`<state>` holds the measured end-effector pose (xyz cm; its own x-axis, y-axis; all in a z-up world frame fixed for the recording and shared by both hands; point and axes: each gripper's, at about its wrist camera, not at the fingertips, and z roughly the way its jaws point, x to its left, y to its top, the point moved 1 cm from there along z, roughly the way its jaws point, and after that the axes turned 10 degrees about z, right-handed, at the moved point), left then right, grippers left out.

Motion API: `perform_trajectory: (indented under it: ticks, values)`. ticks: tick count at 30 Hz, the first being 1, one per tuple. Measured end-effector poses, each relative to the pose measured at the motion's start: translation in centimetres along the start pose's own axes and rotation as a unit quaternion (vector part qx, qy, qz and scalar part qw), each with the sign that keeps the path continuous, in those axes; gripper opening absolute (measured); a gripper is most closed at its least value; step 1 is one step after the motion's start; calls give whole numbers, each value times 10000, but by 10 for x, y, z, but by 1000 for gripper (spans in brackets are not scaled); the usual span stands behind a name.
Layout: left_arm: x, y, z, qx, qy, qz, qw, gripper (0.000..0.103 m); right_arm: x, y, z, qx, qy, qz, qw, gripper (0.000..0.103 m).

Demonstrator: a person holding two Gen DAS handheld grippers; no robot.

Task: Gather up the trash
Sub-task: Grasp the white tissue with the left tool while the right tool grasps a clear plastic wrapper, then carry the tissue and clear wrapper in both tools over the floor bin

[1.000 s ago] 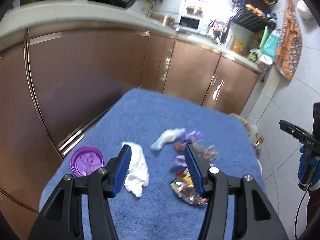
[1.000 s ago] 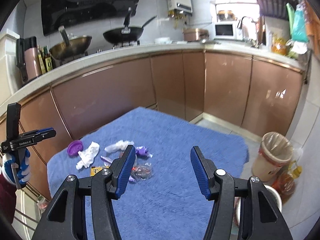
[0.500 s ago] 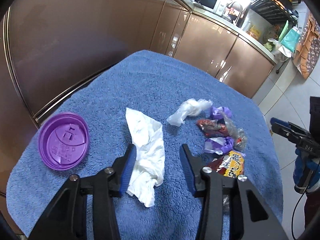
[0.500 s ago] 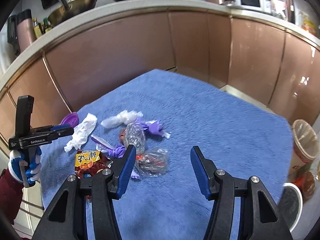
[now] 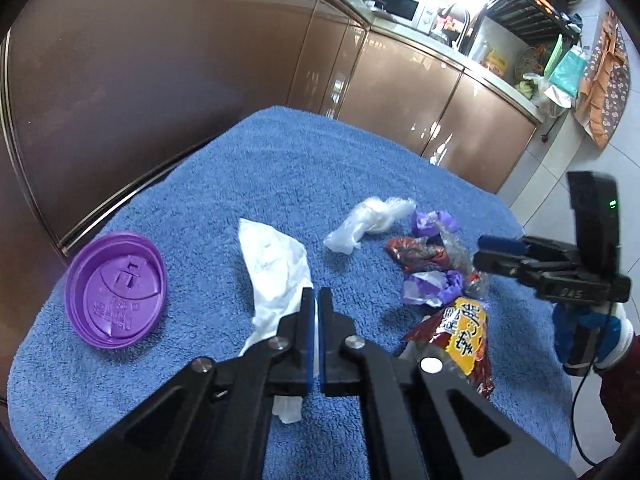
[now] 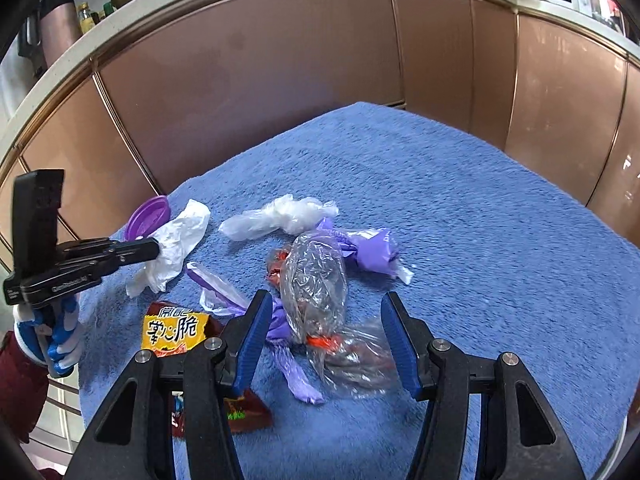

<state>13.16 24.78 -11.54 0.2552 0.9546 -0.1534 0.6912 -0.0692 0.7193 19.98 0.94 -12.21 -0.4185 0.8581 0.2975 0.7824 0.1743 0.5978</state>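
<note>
Left gripper (image 5: 316,300): its blue-padded jaws are pinching together on the near part of the crumpled white tissue (image 5: 276,268), with only a thin slit showing between the pads; the right wrist view is showing its black tips buried in the same tissue.
Right gripper (image 6: 324,316): its jaws are standing wide apart, holding nothing, and hovering over the clear plastic wrapper (image 6: 316,280) at the middle of the litter.
White tissue: soft, wrinkled paper, lying in a long irregular strip on the blue towel (image 5: 280,168) between the lid and the wrappers.
Purple lid (image 5: 116,290): a round, ridged plastic cup lid with embossed lettering, lying flat near the towel's left edge, well apart from the wrapper pile.
White plastic bag (image 6: 280,220): thin, translucent film twisted into a loose roll, lying at the far side of the pile.
Purple wrappers (image 6: 372,254): glossy, crinkled foil with white inner faces, scattered in pieces around the clear wrapper.
Snack packet (image 6: 176,330): a flattened dark red and yellow pouch printed with Chinese characters, lying at the near left of the pile.
Red wrapper (image 5: 416,254): crumpled and shiny, lying just beside the clear film.
Blue towel: a thick, looped terry cloth covering the whole tabletop.
Cabinets (image 6: 280,60): smooth, glossy copper-brown doors curving behind the table.
</note>
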Motion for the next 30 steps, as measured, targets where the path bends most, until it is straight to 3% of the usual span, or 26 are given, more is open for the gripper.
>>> perform_trajectory:
  ticks: [10,14,15,21,22,24,25,30]
  values:
    - [19,0,-8,-136,-22,-358,9993,6,-2,3,25,191,198,109,9996,57]
    - [22,-5,-1,-12,44,-451,9990,39,0,4,33,247,225,116,9994,57]
    - [21,-6,0,7,41,-445,9990,39,-1,5,35,253,251,143,9993,54]
    - [10,-7,10,165,19,-248,9996,38,-7,6,33,169,285,229,9992,17]
    - [8,-7,12,201,40,-216,9996,38,-8,5,31,133,274,230,9993,16]
    - [6,-8,15,247,77,-163,9995,16,-10,5,26,60,265,251,9993,14]
    - [5,-8,16,279,58,-164,9995,11,-11,5,23,21,254,261,9993,14]
    - [3,-7,9,210,93,-146,9996,2,-18,6,3,-145,198,335,9991,14]
